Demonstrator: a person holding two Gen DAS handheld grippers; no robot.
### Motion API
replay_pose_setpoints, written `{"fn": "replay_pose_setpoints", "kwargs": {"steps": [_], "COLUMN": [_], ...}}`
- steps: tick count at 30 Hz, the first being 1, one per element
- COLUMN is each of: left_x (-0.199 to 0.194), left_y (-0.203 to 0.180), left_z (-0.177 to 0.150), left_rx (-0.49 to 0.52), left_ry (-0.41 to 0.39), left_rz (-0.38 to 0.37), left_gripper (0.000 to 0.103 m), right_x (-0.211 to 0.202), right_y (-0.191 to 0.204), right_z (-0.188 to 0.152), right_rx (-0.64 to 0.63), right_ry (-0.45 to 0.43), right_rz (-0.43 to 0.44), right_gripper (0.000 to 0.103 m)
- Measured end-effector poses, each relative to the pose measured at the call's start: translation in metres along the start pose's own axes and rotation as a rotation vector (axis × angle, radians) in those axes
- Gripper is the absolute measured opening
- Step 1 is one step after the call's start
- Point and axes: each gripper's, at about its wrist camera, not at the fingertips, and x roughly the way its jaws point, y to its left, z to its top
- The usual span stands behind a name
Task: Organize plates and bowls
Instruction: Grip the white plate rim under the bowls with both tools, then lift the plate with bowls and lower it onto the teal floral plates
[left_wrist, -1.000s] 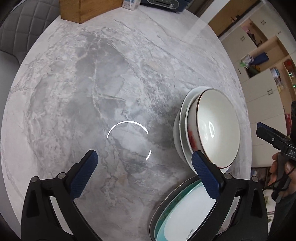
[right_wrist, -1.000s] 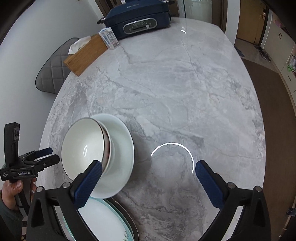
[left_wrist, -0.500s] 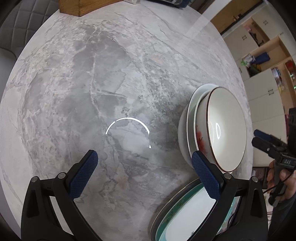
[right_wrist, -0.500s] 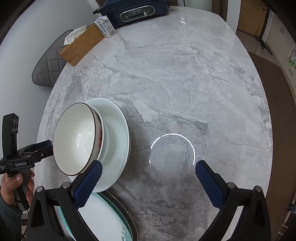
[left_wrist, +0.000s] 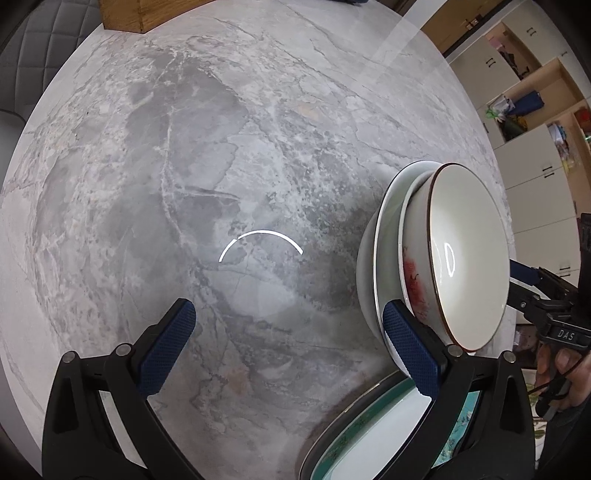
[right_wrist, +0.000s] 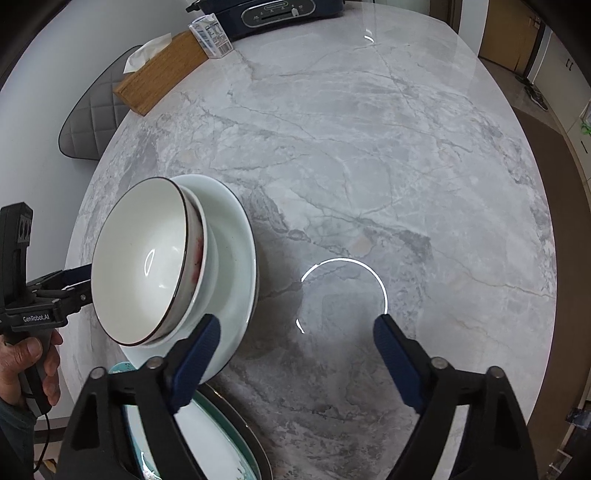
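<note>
A white bowl with a dark rim (left_wrist: 469, 254) (right_wrist: 140, 258) sits nested in a second bowl with a red pattern (left_wrist: 413, 284), on a white plate (left_wrist: 384, 221) (right_wrist: 232, 243). A teal-rimmed plate (left_wrist: 369, 446) (right_wrist: 207, 439) lies at the near table edge. My left gripper (left_wrist: 288, 332) is open and empty, just left of the stack; it also shows in the right wrist view (right_wrist: 74, 284). My right gripper (right_wrist: 295, 362) is open and empty, just right of the stack; it also shows in the left wrist view (left_wrist: 535, 291).
The grey marble table (right_wrist: 369, 166) stretches ahead. At its far end stand a wooden tissue box (right_wrist: 162, 74), a small carton (right_wrist: 210, 35) and a dark blue appliance (right_wrist: 280, 13). A grey chair (right_wrist: 96, 118) stands at the left. Cupboards (left_wrist: 532, 122) stand beyond the table.
Both grippers have come closer to the bowl stack, which looks larger in both views. Both stay open.
</note>
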Motion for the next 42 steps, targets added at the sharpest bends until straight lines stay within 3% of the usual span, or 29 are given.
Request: {"fn": "replay_pose_setpoints", "kwargs": {"steps": [2,7,10,12,15,18,19,21,23,32,42], "left_x": [0.005,0.025,0.03,0.029,0.028,0.03,0.032,0.033,0.034,0.04,0.025], "left_y": [-0.004,-0.014,-0.025,-0.031,-0.04,-0.044,-0.045,-0.049,-0.057,-0.077,-0.088], "left_z": [0.003,0.009,0.011,0.013,0.018,0.019,0.02,0.017,0.014,0.017,0.011], "left_rx": [0.006,0.022,0.039,0.045,0.063,0.065,0.062,0.073,0.101,0.108,0.108], "left_ry": [0.004,0.049,0.04,0.026,0.016,0.015,0.014,0.01,0.008,-0.004,-0.041], "left_rz": [0.02,0.03,0.008,-0.029,-0.032,-0.047,-0.057,-0.082,-0.063,0.027,0.045], "left_gripper": [0.103,0.094,0.073,0.048,0.037,0.036,0.035,0.023,0.016,0.012,0.012], "right_x": [0.006,0.019,0.026,0.032,0.034,0.037,0.038,0.039,0.04,0.04,0.033], "right_y": [0.001,0.003,0.006,0.009,0.01,0.01,0.01,0.014,0.02,0.032,0.031], "right_z": [0.001,0.007,0.012,0.015,0.016,0.016,0.016,0.016,0.015,0.014,0.01], "right_rx": [-0.001,-0.003,-0.01,-0.02,-0.016,-0.005,-0.006,-0.017,-0.038,-0.078,-0.057], "right_ry": [0.009,0.023,0.026,0.032,0.028,0.032,0.034,0.039,0.042,0.039,0.023], "right_rz": [0.003,0.015,0.018,0.024,0.041,0.071,0.08,0.1,0.113,0.043,0.027], "right_gripper": [0.071,0.062,0.056,0.05,0.048,0.043,0.04,0.031,0.017,0.015,0.013]}}
